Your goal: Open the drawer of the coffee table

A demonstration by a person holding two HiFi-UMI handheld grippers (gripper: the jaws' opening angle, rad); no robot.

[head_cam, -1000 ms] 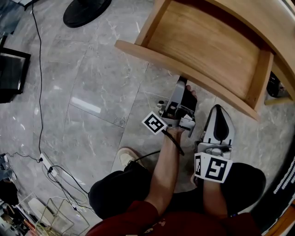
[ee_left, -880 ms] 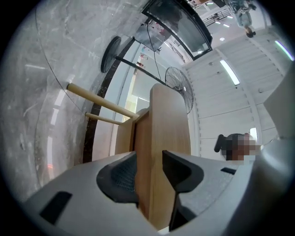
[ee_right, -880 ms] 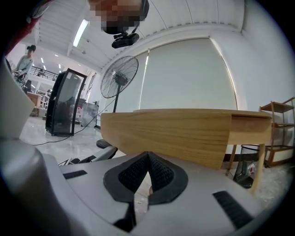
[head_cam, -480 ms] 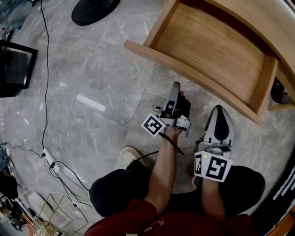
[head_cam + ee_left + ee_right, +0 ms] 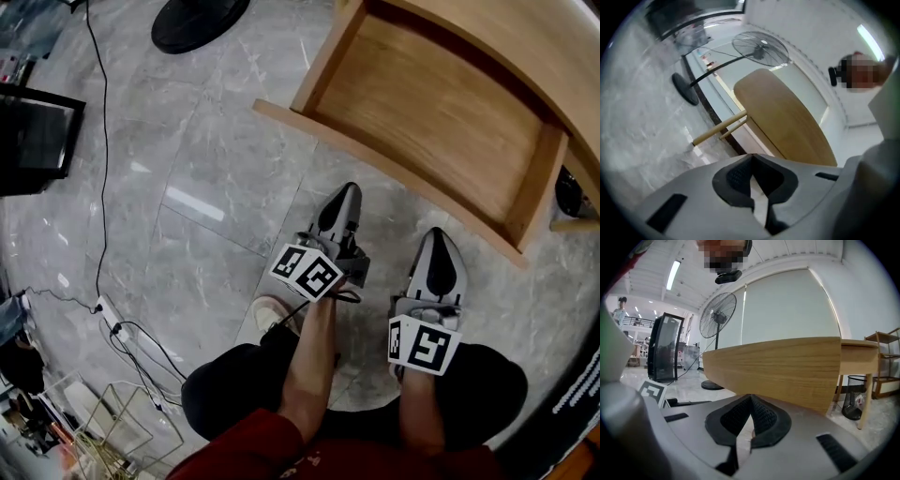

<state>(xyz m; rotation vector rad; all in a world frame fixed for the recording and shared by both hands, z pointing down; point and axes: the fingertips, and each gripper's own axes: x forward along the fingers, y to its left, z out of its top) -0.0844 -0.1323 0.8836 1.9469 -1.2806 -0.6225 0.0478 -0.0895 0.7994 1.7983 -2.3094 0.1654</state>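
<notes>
Far L the grey marbled floor (image 5: 197, 131) gives me plenty of room, only a thin black cable (image 5: 103, 141) and a round black fan base (image 5: 200, 21) at its margins; L gripper (image 5: 348, 190) hangs over bare tile, fingers pressed together w/ nothing btwn them, just short of the drawer front. The drawer (image 5: 441, 122) stands pulled out from the coffee table (image 5: 562, 56) at upper R, a shallow light-wood box w/ straight grain, its long front edge running diagonally ahead of both grippers, touching neither. R gripper (image 5: 439, 236), smooth grey shell, likewise has fingers together & empty.
</notes>
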